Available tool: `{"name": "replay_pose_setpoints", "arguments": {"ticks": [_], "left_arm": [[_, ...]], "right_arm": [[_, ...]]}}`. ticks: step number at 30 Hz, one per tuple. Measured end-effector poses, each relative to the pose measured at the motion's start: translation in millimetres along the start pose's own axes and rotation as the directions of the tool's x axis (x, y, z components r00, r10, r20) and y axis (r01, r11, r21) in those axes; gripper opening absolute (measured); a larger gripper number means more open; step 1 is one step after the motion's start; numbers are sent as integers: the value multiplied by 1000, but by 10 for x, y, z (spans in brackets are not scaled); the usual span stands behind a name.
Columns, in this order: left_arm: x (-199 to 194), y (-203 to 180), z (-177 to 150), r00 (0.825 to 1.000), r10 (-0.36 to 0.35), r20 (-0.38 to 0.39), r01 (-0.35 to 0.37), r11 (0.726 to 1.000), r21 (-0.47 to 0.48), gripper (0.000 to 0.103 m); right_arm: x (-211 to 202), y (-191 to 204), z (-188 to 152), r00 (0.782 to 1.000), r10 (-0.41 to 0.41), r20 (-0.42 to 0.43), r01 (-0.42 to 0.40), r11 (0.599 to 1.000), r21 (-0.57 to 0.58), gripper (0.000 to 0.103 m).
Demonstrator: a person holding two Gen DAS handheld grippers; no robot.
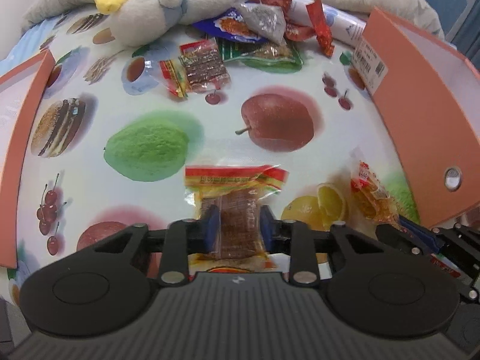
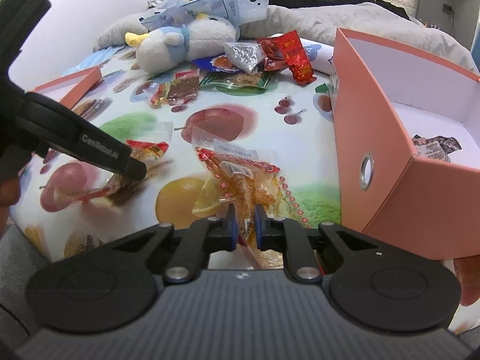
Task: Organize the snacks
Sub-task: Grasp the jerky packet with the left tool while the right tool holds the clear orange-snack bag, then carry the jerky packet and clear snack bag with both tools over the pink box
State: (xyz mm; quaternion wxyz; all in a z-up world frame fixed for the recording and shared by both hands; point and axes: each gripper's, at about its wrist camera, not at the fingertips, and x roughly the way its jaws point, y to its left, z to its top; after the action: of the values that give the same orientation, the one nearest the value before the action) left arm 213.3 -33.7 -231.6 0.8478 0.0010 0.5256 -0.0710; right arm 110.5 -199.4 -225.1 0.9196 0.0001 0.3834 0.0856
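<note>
Brown jerky packet sits pinched in my left gripper, orange snack bag in my right gripper (both low on the tablecloth). I'd lift straight, then swing toward the pink box at three o'clock.

Fruit-printed tablecloth covered the table. On it, nearest the left wrist camera, lay a clear packet of brown dried-meat slab; to its right, well apart, a clear packet of orange dried strips. A tall salmon-pink cardboard box stood at the right edge, holding a dark wrapped snack inside. A low salmon-pink box lid sat at the left edge. At the far side lay a heap of mixed foil snack packets, with a white plush duck toy to its left. A second dried-meat packet lay before the heap.
</note>
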Motion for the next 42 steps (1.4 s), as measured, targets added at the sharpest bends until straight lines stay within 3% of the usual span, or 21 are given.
{"name": "replay_pose_setpoints", "arguments": {"ticks": [11, 14, 22, 30, 42], "left_arm": [[-179, 144, -19, 999, -39, 35, 41, 997, -58, 28], [-259, 164, -3, 998, -49, 48, 53, 996, -71, 22], [-464, 158, 82, 991, -89, 96, 98, 991, -92, 21], [-820, 36, 277, 976, -141, 164, 155, 985, -76, 21], [-1563, -320, 729, 935, -182, 305, 195, 981, -12, 19]], "right_arm": [[-60, -1, 51, 1000, 14, 8, -14, 1000, 10, 15], [-108, 6, 85, 1000, 16, 20, -16, 1000, 6, 15], [-227, -19, 380, 998, 35, 59, -37, 998, 41, 15], [-436, -123, 646, 996, -9, 86, 3, 998, 63, 15], [-1003, -150, 1198, 976, -35, 217, 30, 999, 22, 14]]}}
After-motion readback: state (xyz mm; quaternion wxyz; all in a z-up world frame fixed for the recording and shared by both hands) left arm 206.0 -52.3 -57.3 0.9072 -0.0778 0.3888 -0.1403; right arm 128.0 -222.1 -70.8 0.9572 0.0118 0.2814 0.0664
